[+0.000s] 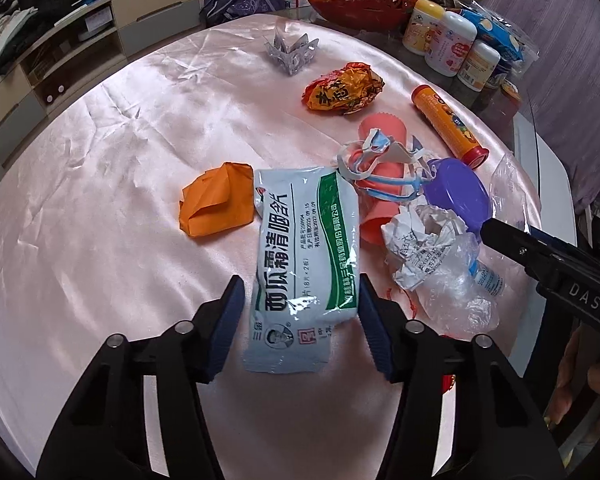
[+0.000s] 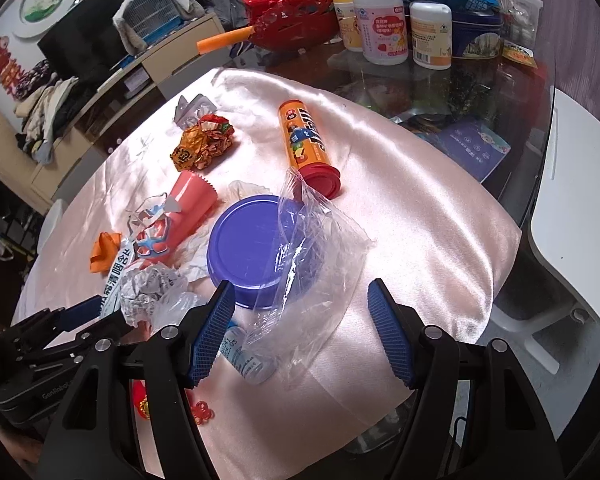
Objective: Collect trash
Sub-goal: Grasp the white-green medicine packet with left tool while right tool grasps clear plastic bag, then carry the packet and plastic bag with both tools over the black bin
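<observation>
Left gripper [image 1: 302, 320]: jaws apart, straddling flat white-and-green printed foil sachet [image 1: 300, 256], pads just beside its edges, contact not discernible. Right gripper [image 2: 300, 332]: jaws apart over crumpled clear plastic bag [image 2: 320, 264]; round purple plastic lid [image 2: 248, 248] just ahead, under bag.

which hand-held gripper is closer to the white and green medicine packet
Left. The left hand-held gripper straddles the white and green medicine packet, one pad on either side. The right hand-held gripper sits over the clear plastic bag, off to the packet's side.
</observation>
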{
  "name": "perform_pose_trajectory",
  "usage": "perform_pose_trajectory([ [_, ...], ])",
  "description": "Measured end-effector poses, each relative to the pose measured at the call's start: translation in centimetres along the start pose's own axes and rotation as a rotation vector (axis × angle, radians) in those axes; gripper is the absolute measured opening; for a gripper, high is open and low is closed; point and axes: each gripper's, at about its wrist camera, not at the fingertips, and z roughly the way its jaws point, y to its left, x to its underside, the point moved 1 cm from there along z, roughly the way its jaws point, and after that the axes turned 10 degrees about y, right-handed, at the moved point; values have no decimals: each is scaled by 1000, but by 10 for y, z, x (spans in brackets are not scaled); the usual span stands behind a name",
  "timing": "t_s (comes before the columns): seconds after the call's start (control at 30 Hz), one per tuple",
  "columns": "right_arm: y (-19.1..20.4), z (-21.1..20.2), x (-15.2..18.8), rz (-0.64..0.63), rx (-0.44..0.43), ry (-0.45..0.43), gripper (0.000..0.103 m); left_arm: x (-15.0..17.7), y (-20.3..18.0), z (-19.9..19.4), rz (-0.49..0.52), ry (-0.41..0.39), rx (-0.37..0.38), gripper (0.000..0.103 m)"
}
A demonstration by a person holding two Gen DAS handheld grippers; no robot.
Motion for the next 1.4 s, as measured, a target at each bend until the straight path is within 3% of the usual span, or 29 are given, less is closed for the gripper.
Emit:
perform_pose_trajectory([
  [0.07,2,2,0,-8,5,-1,51,-1,1,0,7,-5,-2,47],
  [0.17,10,0,1,-54,17,-11,45,-1,4,-3,16,-15,1,36],
  [0.27,15,-2,-1,-78,28,-10,42,-3,5,-7,18,-24,-6,34],
  [0.47,18,-26,-1,-81,34,-56,40,-3,10,-30,-7,-59,-24,29],
  [0.67,26,-69,2,-99,24,-114,40,5,8,-77,-18,-139,-32,29],
  [0.97,23,-141,36,-112,33,-204,40,45,-26,-145,27,-241,6,29],
  [1.17,1,-174,77,-89,73,-233,40,81,-61,-157,97,-247,74,29],
  [1.4,-30,-175,128,-58,104,-201,40,125,-104,-139,176,-185,116,29],
])
